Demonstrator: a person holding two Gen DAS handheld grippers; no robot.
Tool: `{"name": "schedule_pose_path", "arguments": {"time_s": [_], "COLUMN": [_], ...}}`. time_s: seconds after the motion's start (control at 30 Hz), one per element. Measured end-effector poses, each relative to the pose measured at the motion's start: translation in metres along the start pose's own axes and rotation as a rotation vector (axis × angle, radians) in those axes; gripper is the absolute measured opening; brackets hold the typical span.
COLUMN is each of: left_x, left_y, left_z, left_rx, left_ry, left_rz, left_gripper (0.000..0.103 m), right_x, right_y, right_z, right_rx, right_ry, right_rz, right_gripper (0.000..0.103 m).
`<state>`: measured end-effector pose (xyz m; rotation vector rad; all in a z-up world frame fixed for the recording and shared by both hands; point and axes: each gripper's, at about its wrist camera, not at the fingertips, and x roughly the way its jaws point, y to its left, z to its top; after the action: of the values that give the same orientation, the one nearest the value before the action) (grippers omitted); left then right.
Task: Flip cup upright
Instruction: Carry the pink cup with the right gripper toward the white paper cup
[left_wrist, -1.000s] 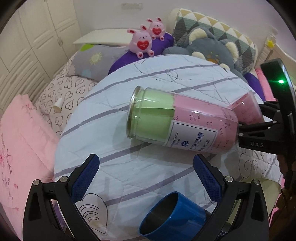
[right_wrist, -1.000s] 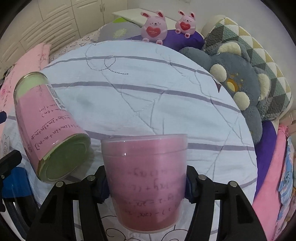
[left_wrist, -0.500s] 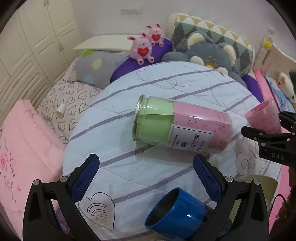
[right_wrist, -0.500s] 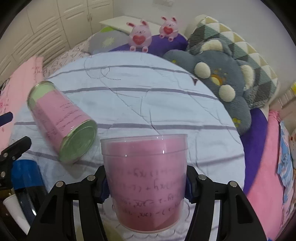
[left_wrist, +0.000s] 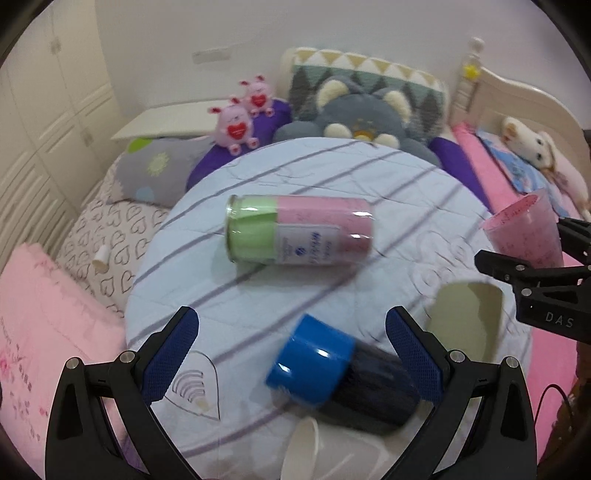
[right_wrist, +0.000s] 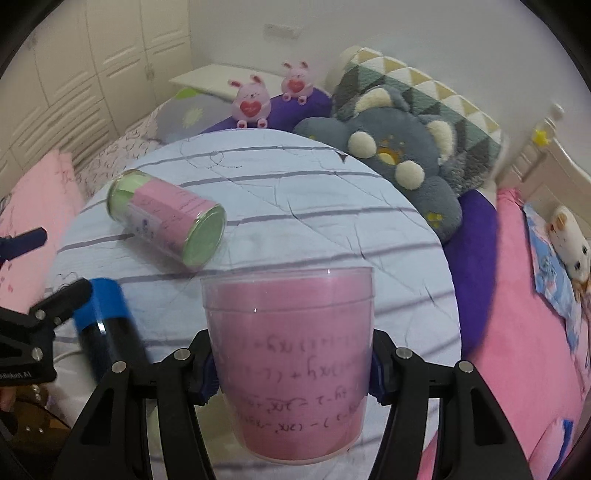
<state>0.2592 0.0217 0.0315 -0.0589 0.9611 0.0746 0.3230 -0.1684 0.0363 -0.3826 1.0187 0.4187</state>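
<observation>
My right gripper (right_wrist: 291, 363) is shut on a clear plastic cup with a pink paper lining (right_wrist: 290, 354), held above the near edge of the round table; the cup also shows in the left wrist view (left_wrist: 524, 234). The handwriting on it reads upside down. My left gripper (left_wrist: 291, 347) is open and empty above the table's near edge, with a blue-and-dark cylinder (left_wrist: 340, 373) lying on its side between its fingers' line of sight.
A green-and-pink can (left_wrist: 299, 230) lies on its side mid-table on the striped cloth (left_wrist: 332, 173). A white paper cup (left_wrist: 314, 450) lies at the near edge. Plush toys (right_wrist: 399, 158), pillows and pink bedding surround the table.
Both grippers have drawn back and up from the table. The right gripper carries the pink cup away from the can. The can lies further off in both views.
</observation>
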Motion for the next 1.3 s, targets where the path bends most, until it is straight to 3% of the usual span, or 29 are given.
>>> {"name": "schedule_pose_path", "arguments": {"time_s": [0.2,0.5,0.97,1.03,1.1,1.3], "left_x": [-0.023,-0.039,-0.034,-0.033,-0.033,-0.035], "left_y": [-0.004,0.012,0.021,0.019,0.019,0.013], "left_z": [-0.028,-0.077,-0.115,-0.116,-0.118,-0.123], "left_rx": [0.080,0.153,0.225,0.228,0.223,0.220], "left_ry": [-0.041,-0.011,0.025,0.028,0.035,0.046], "left_rz": [-0.010,-0.013,-0.035,-0.037,-0.042,-0.023], "left_gripper": [0.102,0.102,0.102,0.102,0.102,0.102], "right_x": [-0.023,-0.043,-0.020,-0.012,-0.005,-0.012], "right_y": [0.023,0.066,0.090,0.091,0.094,0.094], "right_z": [-0.035,-0.092,-0.147,-0.149,-0.151,-0.153], "right_rx": [0.056,0.184,0.348,0.331,0.314,0.311], "right_ry": [-0.026,-0.018,0.069,0.100,0.124,0.100], "right_rz": [-0.051,-0.042,-0.048,-0.029,-0.033,-0.018], "right_gripper": [0.061,0.062,0.062,0.063,0.083,0.083]}}
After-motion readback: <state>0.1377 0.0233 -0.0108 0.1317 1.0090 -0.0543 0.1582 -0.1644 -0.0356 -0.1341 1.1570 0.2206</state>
